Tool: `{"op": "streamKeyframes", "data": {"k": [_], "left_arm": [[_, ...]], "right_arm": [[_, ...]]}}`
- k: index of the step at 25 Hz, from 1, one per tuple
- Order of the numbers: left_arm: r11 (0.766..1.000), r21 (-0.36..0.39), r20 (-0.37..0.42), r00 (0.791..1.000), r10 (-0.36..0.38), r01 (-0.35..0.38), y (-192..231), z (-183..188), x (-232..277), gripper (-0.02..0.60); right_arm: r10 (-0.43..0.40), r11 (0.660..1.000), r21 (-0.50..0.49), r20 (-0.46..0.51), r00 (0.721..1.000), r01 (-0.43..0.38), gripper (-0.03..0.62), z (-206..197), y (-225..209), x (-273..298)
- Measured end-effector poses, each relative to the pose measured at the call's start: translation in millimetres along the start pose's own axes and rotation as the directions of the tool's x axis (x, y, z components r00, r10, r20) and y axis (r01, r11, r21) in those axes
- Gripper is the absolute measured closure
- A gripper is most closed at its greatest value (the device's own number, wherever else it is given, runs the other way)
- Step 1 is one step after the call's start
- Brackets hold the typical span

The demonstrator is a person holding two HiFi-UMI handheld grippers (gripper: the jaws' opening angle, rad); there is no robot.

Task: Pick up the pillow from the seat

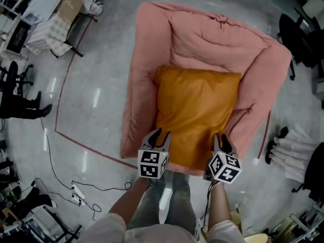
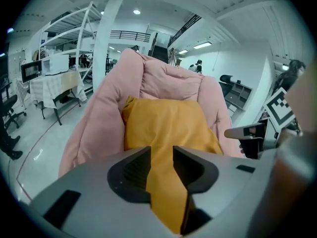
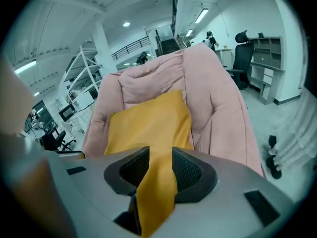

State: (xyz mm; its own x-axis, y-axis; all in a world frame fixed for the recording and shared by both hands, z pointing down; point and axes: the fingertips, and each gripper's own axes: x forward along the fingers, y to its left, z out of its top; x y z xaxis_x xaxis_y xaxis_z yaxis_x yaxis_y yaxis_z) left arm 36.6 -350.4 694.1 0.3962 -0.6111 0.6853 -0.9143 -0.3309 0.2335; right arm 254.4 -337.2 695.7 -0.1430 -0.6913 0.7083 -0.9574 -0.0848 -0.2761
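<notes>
An orange pillow [image 1: 197, 110] lies flat on the seat of a pink padded armchair [image 1: 212, 34]. My left gripper [image 1: 157, 134] is at the pillow's near left corner and my right gripper [image 1: 223, 138] at its near right corner. In the left gripper view the left gripper [image 2: 162, 157] has its jaws a little apart, with the pillow's [image 2: 163, 118] orange fabric filling the gap. The right gripper [image 3: 161, 157] stands the same way, a fold of the pillow [image 3: 148, 123] running down between its jaws. Neither pair of pads visibly squeezes the fabric.
The armchair's raised arms [image 1: 134, 85] flank the pillow. A red tape line [image 1: 66, 100] and cables [image 1: 76, 186] lie on the floor at left. A cloth-covered table [image 1: 50, 24] stands far left, an office chair [image 1: 298, 39] far right, and a person's legs [image 1: 25, 105] show at the left edge.
</notes>
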Motion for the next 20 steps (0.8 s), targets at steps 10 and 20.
{"op": "streamKeyframes", "data": {"k": [10,20], "left_arm": [[0.996,-0.083,-0.066,0.997,0.039,-0.044,32,-31,47,0.297],[0.984,-0.177,-0.162,0.987,-0.019,-0.010,55,-50,100,0.213]], "right_arm": [[-0.011,0.999,0.037,-0.087,0.996,0.014,0.330,-20,-28,49],[0.023,0.999,0.036,-0.164,0.986,-0.018,0.313,-36,-29,95]]}}
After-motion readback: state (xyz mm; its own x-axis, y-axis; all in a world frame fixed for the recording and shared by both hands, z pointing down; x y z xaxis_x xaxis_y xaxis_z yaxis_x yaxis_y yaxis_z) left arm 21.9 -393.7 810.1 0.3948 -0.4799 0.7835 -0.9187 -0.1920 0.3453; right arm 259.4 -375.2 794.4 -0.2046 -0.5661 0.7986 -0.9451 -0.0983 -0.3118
